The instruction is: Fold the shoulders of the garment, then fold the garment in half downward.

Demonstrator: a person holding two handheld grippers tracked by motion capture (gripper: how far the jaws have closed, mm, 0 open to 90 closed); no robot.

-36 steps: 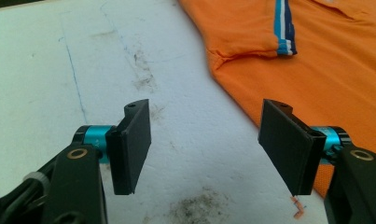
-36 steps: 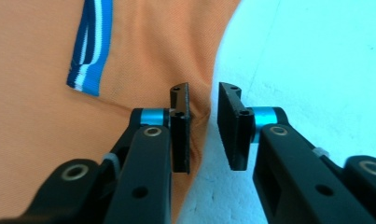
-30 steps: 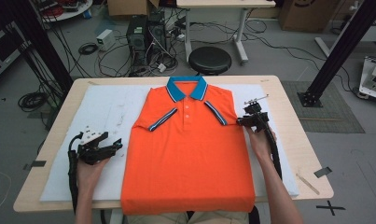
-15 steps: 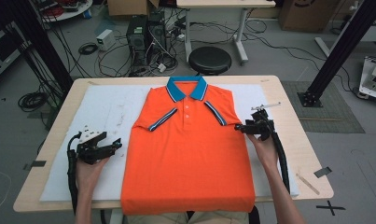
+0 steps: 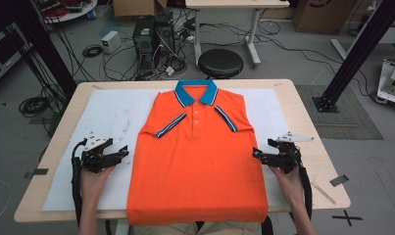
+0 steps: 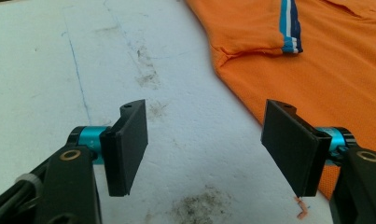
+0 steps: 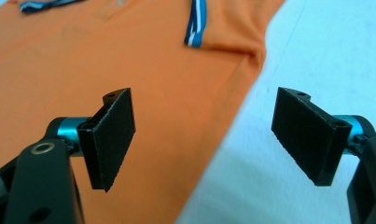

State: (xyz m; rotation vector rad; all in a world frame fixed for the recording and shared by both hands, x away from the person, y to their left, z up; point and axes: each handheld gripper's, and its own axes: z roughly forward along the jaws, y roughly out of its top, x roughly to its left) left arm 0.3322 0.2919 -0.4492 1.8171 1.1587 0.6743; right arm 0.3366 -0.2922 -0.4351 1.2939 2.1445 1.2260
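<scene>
High view: an orange polo shirt [image 5: 197, 156] lies flat on a white mat [image 5: 107, 117] on the table [image 5: 308, 112], collar at the far side. The left gripper [image 5: 117, 155] sits just left of the shirt, the right gripper [image 5: 259, 155] at its right edge.

Left gripper view: the jaws stand wide apart over the mat, holding nothing, the shirt's side edge to their right.

Right gripper view: the jaws have just been opening and gape empty, straddling the shirt's right edge.

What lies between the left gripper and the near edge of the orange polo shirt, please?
Only a bare strip of the white mat, as the high view shows, separates the open left gripper from the orange polo shirt.
</scene>
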